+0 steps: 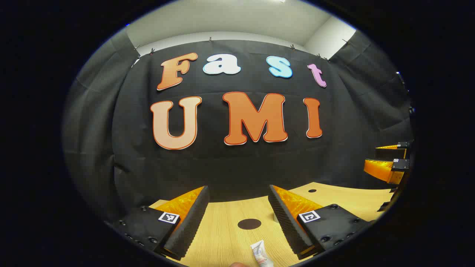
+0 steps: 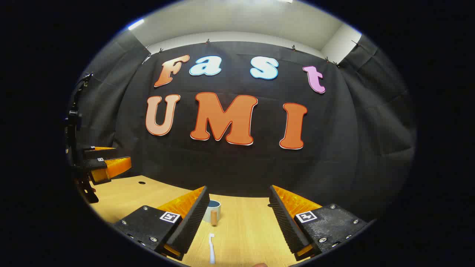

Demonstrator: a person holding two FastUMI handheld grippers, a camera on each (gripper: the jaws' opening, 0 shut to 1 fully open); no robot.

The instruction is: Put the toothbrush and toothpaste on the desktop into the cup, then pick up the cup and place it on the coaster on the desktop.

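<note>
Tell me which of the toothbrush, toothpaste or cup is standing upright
The cup. It stands upright on the desk, while the toothbrush and the toothpaste both lie flat.

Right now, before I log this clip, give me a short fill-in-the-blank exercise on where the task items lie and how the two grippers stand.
1. In the left gripper view, the left gripper is ____, and the toothpaste lies on the desktop ahead of it.
2. In the right gripper view, the toothbrush lies flat on the ____.
3. The cup stands upright, partly hidden by a finger of the ____ gripper.

Missing words: open; desktop; right
</note>
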